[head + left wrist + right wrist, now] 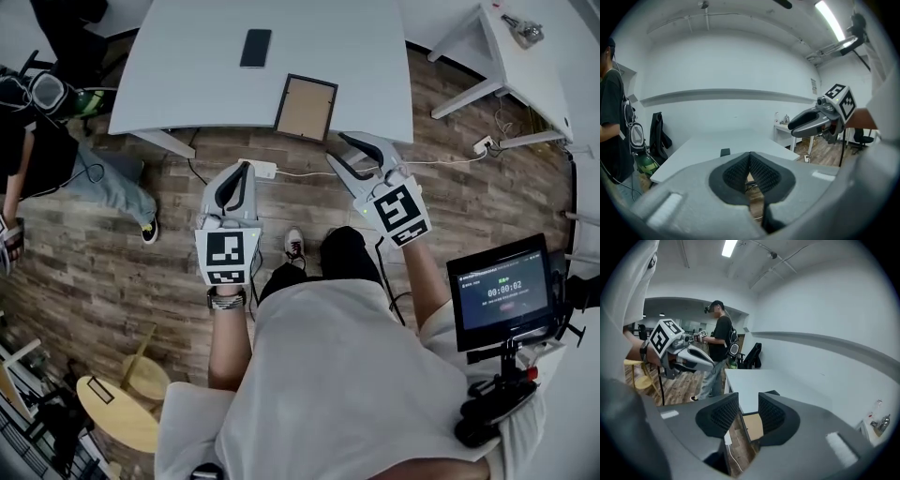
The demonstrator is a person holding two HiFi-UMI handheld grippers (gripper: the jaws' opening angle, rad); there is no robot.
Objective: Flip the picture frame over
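Note:
The picture frame [305, 108] lies on the white table [187, 66] at its near edge, brown backing up inside a dark border. Both grippers hang over the wooden floor short of the table. My right gripper [339, 150] is open just below the frame's near right corner, apart from it; in the right gripper view the frame [753, 426] shows through the gap between the pads of this gripper [749, 401], which hold nothing. My left gripper [247, 167] is further left and nearer me. Its pads [740, 171] meet at the tips with nothing in them, and a sliver of the frame [750, 178] shows behind.
A black phone [255, 47] lies further back on the table. A second white table [525, 56] stands at the right. A person [37, 103] stands left of the table. A white plug block and cable [264, 170] lie on the floor. A screen [502, 291] sits at my right.

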